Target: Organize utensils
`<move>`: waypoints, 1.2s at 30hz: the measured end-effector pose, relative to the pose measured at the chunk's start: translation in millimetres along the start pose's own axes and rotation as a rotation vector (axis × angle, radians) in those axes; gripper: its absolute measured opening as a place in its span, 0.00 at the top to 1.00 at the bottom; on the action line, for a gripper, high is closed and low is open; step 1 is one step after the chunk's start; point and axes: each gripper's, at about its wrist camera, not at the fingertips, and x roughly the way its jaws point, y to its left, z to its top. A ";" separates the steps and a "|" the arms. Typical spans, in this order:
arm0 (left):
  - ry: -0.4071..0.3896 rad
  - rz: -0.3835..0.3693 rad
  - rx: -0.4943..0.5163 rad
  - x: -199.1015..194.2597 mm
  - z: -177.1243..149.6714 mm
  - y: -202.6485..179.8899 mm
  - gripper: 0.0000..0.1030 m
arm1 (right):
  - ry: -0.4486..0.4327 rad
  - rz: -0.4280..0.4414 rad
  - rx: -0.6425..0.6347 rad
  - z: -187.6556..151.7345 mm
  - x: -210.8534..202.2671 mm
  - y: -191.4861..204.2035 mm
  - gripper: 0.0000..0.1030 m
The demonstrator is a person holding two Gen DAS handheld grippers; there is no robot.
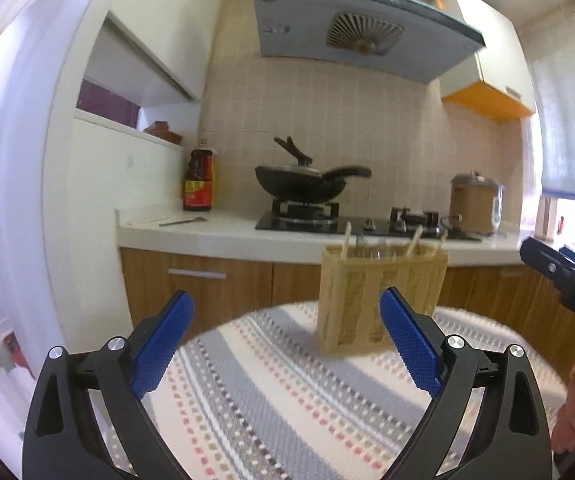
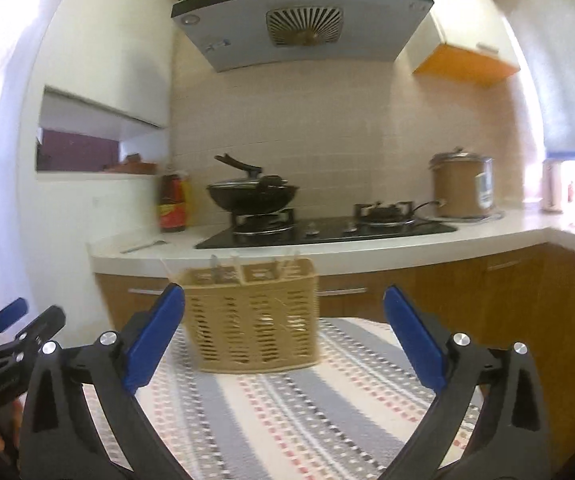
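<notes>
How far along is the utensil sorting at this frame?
Done: several utensils already stand in the slotted holder on the striped cloth. In hand: nothing; left gripper and right gripper are both open and empty. Possibly left: one utensil lies on the counter.

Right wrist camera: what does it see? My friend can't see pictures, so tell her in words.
A tan slotted utensil basket with a few utensils poking out stands on a striped tablecloth, framed by the open blue jaws of the right gripper. Behind it, a black wok sits on the stove.
</notes>
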 end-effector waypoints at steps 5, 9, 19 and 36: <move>-0.028 0.054 0.034 3.3 -13.6 -5.9 0.08 | 0.021 -0.041 -0.063 -27.8 14.0 11.5 0.08; 0.002 0.045 0.012 11.7 -22.5 -6.4 0.08 | 0.035 -0.014 -0.084 -37.0 18.1 16.4 0.08; 0.047 0.063 0.008 21.1 -25.4 -6.8 0.07 | 0.087 0.010 -0.069 -41.2 25.8 16.4 0.08; 0.017 0.086 0.002 11.9 -24.8 -6.9 0.07 | 0.064 -0.029 -0.030 -38.1 20.2 4.2 0.08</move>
